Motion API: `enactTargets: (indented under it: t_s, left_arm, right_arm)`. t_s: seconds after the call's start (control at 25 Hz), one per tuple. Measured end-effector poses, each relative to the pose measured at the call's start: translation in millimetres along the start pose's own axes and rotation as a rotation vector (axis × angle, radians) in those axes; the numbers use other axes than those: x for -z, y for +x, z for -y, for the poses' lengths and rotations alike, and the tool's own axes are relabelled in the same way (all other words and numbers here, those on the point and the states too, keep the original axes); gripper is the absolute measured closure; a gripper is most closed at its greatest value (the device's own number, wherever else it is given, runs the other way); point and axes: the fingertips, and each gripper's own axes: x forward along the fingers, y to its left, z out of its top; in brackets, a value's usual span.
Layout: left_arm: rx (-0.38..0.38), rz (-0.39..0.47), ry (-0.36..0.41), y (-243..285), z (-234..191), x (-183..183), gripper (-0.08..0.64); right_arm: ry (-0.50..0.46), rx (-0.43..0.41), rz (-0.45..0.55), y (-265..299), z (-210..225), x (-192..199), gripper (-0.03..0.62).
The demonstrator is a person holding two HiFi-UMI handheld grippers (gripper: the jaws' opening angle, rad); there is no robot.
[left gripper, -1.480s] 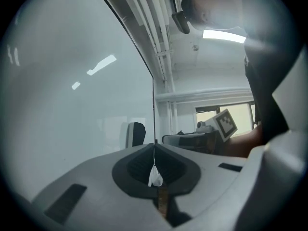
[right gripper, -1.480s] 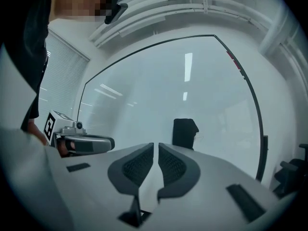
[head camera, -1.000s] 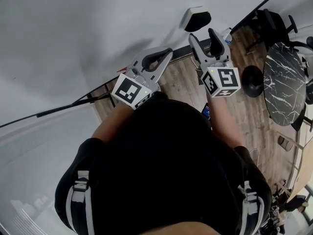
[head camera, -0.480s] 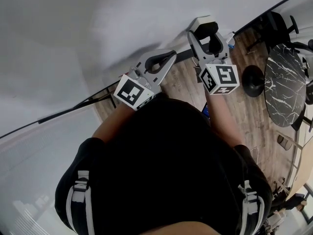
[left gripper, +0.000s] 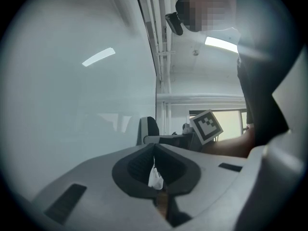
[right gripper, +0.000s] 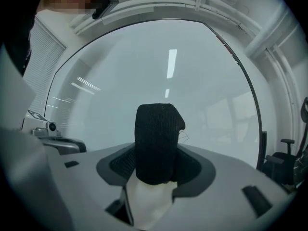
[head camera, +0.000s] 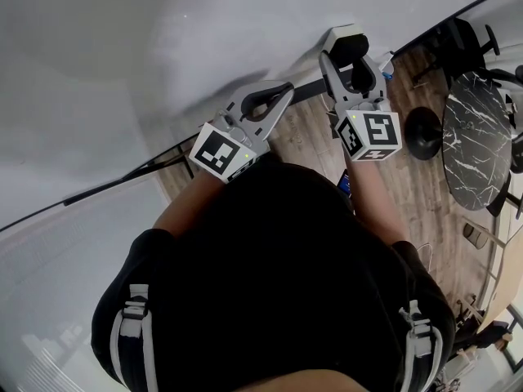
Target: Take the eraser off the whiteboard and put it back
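- The right hand-held gripper (head camera: 346, 55) is clamped on the eraser (right gripper: 157, 138). Its jaws have just been closing, and the eraser sits right between them with the pads on either side of it.
- In the right gripper view the black felt end sticks up past the jaw tips and the white body sits lower in the gap.
- The eraser is up at the whiteboard (head camera: 163, 47), at the far end of the right hand-held gripper in the head view. I honestly can't tell whether it's touching the board or just off it, since the angle is too steep.
- The left hand-held gripper (head camera: 284, 88) has its jaws together with nothing in them. It points at the board a bit to the left and isn't involved.
- Progress: I'd say the grab is basically done. Pulling the eraser clear of the board looks like the next bit, then setting it back on the board and letting go. So it's early days, with most of the job left.
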Motion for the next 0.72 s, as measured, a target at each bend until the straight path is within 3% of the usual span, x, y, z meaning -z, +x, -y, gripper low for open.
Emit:
enactTargets:
  t_s: [0.72]
  left_arm:
    - [-0.045, 0.015, 0.049, -28, 57, -10, 0.554]
  right_arm:
    - [-0.021, -0.072, 0.026, -78, -26, -3, 0.371]
